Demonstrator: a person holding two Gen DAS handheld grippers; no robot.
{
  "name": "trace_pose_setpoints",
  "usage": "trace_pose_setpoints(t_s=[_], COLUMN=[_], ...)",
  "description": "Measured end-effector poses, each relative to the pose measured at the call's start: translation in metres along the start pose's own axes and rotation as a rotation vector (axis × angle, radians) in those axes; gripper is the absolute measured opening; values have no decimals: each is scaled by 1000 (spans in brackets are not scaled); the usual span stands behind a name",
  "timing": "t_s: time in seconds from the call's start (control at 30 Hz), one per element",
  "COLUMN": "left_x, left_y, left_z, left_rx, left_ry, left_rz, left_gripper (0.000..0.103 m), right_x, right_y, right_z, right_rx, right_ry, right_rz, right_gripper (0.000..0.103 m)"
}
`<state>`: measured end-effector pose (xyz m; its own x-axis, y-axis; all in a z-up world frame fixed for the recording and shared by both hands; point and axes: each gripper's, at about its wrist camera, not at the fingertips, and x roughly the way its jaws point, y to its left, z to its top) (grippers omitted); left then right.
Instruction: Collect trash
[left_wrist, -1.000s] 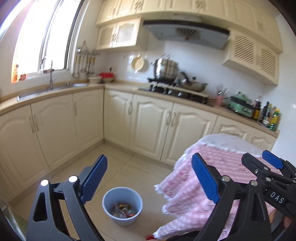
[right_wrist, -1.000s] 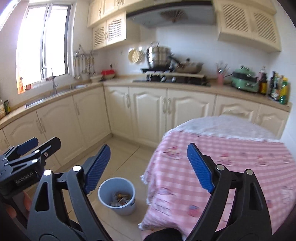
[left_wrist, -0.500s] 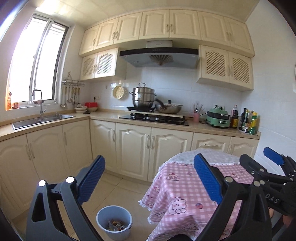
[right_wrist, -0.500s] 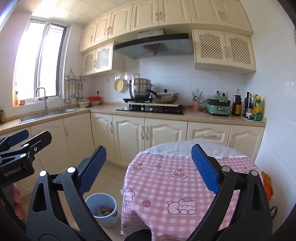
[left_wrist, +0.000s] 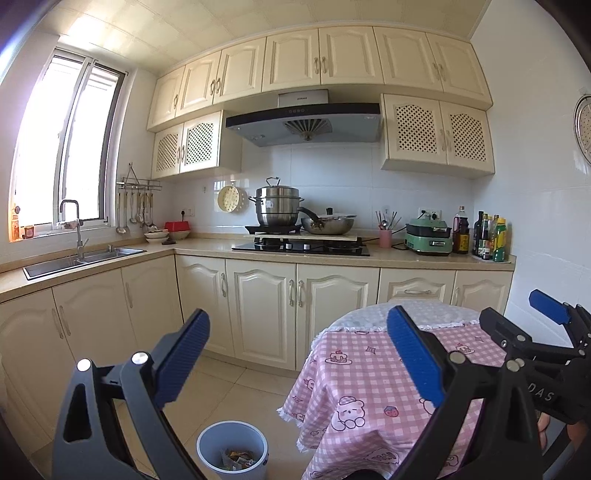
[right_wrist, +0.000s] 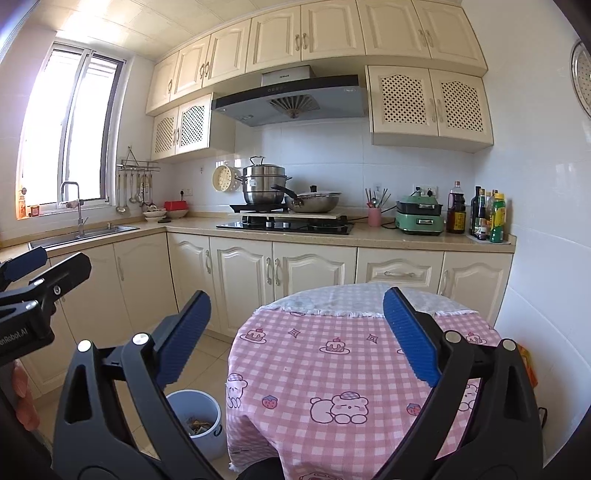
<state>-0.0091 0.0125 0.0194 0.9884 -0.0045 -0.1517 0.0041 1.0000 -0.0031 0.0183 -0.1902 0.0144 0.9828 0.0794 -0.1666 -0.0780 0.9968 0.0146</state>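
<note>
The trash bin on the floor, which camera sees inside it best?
The left wrist view: the bin shows its whole round rim with wrappers inside. In the right wrist view the bin is partly hidden behind a gripper finger.

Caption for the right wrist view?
Open right gripper above a bare pink checked tablecloth; bin with trash on the floor beside it.

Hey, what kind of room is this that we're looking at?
A home kitchen, most likely: a gas hob with a steamer pot under a range hood, a sink by the window, and cream cabinets all around.
</note>
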Motion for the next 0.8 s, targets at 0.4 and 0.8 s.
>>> trace_pose_setpoints(t_s=[0.4, 0.8], left_x=[6, 11], left_y=[4, 7], left_z=[-5, -9], left_rx=[-5, -3], left_ry=[14, 32], left_rz=[18, 26], left_gripper=[95, 95], right_x=[10, 17], right_y=[3, 8], right_z=[-4, -8], right_rx=[1, 3], right_ry=[20, 41], right_rz=[13, 20], right_gripper=[93, 93])
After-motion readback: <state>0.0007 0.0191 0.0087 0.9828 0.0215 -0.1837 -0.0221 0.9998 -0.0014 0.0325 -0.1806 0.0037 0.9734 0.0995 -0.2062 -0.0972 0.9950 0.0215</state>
